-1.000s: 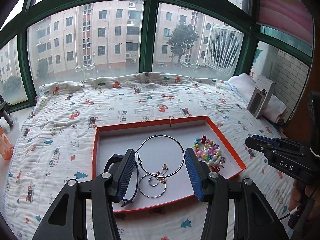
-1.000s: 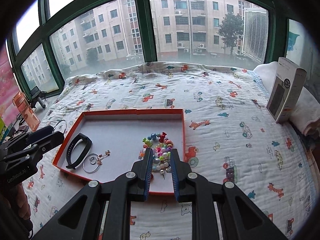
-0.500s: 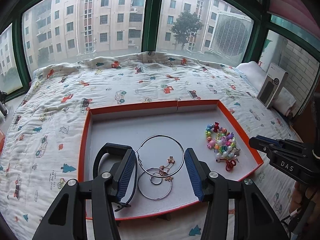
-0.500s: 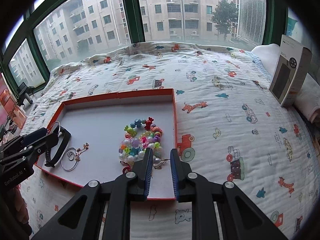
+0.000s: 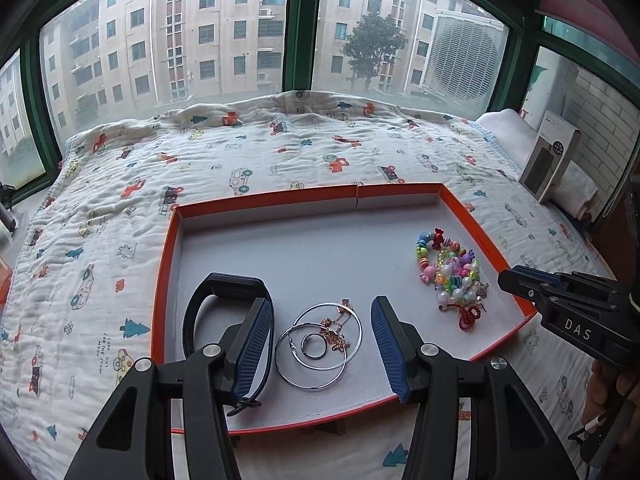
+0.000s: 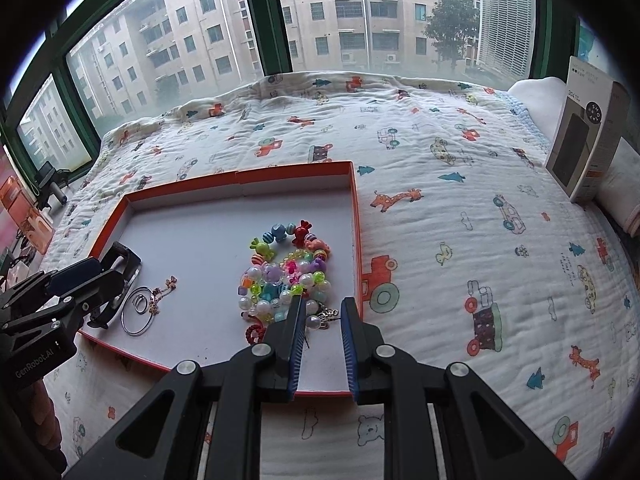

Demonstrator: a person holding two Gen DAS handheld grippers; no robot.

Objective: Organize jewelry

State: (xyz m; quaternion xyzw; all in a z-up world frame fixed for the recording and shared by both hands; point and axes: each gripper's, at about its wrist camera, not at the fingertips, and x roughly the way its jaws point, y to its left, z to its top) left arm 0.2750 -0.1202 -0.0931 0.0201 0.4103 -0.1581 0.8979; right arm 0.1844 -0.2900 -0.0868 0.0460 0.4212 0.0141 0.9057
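An orange-rimmed tray (image 5: 264, 196) (image 6: 356, 200) lies on the bed. In it are silver hoops (image 5: 320, 346) (image 6: 138, 310) with a rose-gold chain (image 5: 338, 328) (image 6: 162, 292), a black wristband (image 5: 228, 284) (image 6: 126, 266) and a heap of colourful beaded bracelets (image 5: 448, 272) (image 6: 286, 276). My left gripper (image 5: 322, 312) is open and empty, low over the tray, its jaws standing either side of the hoops. My right gripper (image 6: 322, 310) is open a little and empty, its tips at the near edge of the bead heap.
The bed has a white quilt with cartoon prints (image 5: 280, 152) (image 6: 460, 220). A grey box (image 5: 550, 160) (image 6: 588, 128) stands by a white pillow at the right. Green-framed windows run behind the bed. Orange items (image 6: 24, 216) sit beyond the bed's left side.
Both grippers have moved forward and down toward the tray. The hoops now lie between the left jaws. The right jaws have opened slightly at the beads.
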